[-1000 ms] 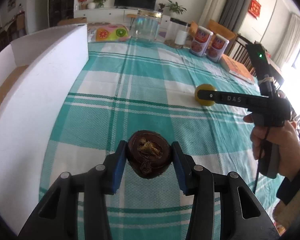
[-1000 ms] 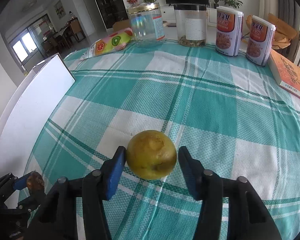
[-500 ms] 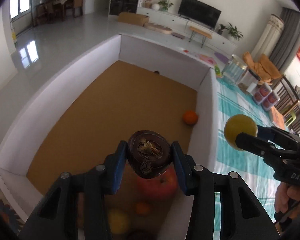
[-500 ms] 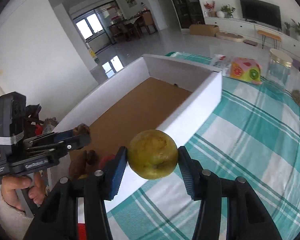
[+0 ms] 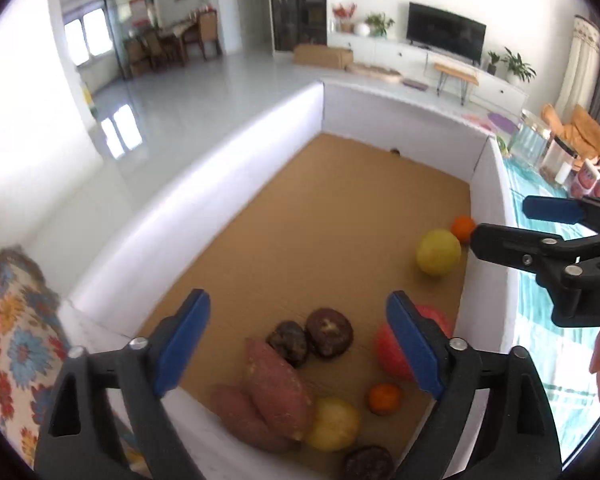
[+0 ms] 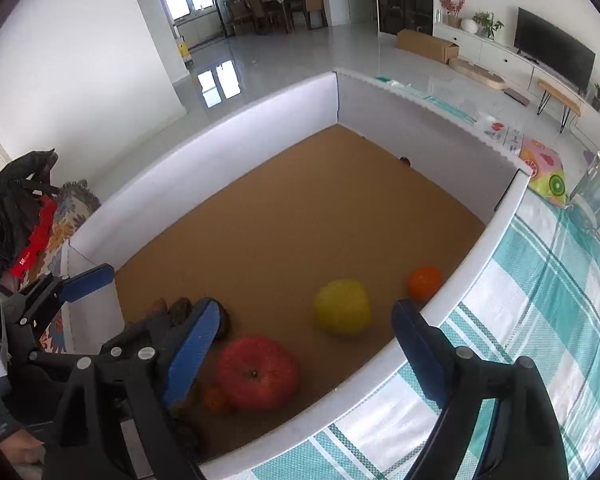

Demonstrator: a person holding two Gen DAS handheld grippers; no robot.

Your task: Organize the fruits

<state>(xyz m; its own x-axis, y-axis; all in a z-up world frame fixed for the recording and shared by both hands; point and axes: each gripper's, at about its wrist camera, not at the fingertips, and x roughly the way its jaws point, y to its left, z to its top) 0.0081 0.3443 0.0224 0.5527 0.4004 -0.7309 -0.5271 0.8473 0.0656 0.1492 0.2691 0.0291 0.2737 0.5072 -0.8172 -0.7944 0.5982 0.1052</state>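
Left gripper [image 5: 298, 332]: jaws wide apart, nothing between them, hanging above the near end of the box [image 5: 396, 124]; right gripper [image 6: 304, 344]: jaws likewise spread and bare, above the box's near right corner, one finger over the wall beside the checked cloth [image 6: 548, 300].

Box: white walls, brown floor; its near wall is cut off by the lower edge of both views.

Contents, near end: two sweet potatoes [image 5: 276, 392] lying side by side, touching; two dark brown round fruits [image 5: 328, 332] touching each other just behind them; a yellow fruit [image 5: 334, 424] against the potatoes' tip; a small orange fruit [image 5: 385, 399] beside it; a red apple [image 6: 256, 372], half hidden behind the left gripper's right finger in the left view, fully seen in the right; a further dark fruit [image 5: 368, 466], cut off at the frame edge, kind unclear.

Contents, right wall: a yellow round fruit [image 6: 342, 306] on the floor, apart from the near cluster; a small orange [image 6: 424, 281] just behind it, close to the wall.

Far wall: a small dark speck [image 5: 395, 152], too small to identify.
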